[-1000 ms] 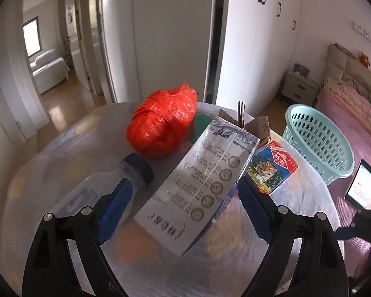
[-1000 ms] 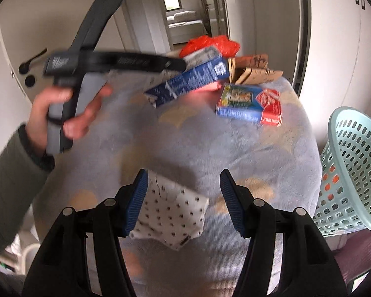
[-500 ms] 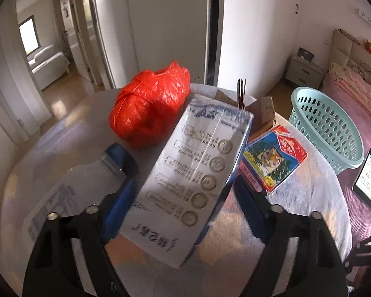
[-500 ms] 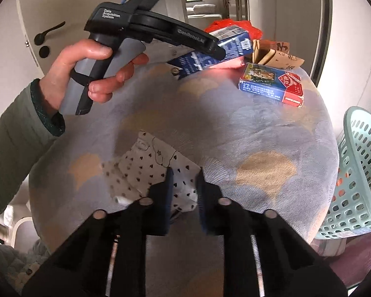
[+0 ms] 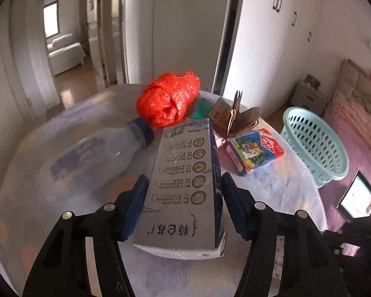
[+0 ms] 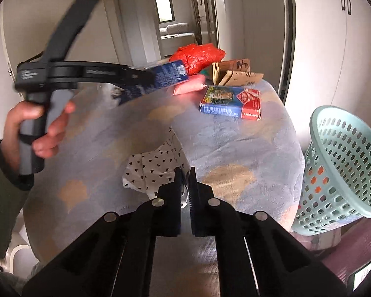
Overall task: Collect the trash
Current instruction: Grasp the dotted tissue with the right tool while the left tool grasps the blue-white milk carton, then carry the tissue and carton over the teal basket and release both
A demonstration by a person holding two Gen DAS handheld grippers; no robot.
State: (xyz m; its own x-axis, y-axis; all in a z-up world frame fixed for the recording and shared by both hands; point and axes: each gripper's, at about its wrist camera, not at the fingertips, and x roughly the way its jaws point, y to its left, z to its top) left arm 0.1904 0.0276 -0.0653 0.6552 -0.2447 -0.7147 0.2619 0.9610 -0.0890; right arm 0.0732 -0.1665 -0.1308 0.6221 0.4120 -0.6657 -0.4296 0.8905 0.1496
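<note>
My left gripper [image 5: 183, 195] is shut on a long milk carton [image 5: 185, 188] and holds it tilted above the round table; the gripper also shows in the right wrist view [image 6: 146, 79] with the carton [image 6: 165, 75]. My right gripper [image 6: 184, 173] is shut on a white wrapper with black hearts [image 6: 155, 168] at the table's near edge. A red plastic bag [image 5: 168, 99], a plastic bottle [image 5: 94, 153], a tiger-print box [image 5: 254, 148] and brown folded card [image 5: 235, 116] lie on the table. A teal basket [image 6: 338, 163] stands to the right.
The round table has a pale cloth [image 6: 235, 143] with orange patches. White wardrobe doors [image 5: 272, 37] stand behind it. A bed [image 5: 353, 128] and a lit tablet [image 5: 358, 198] are at the right. An open doorway [image 5: 66, 44] leads to another room.
My left gripper closed on the milk carton and raised it. My right gripper closed on the heart-print wrapper and pulled it up from the cloth.
</note>
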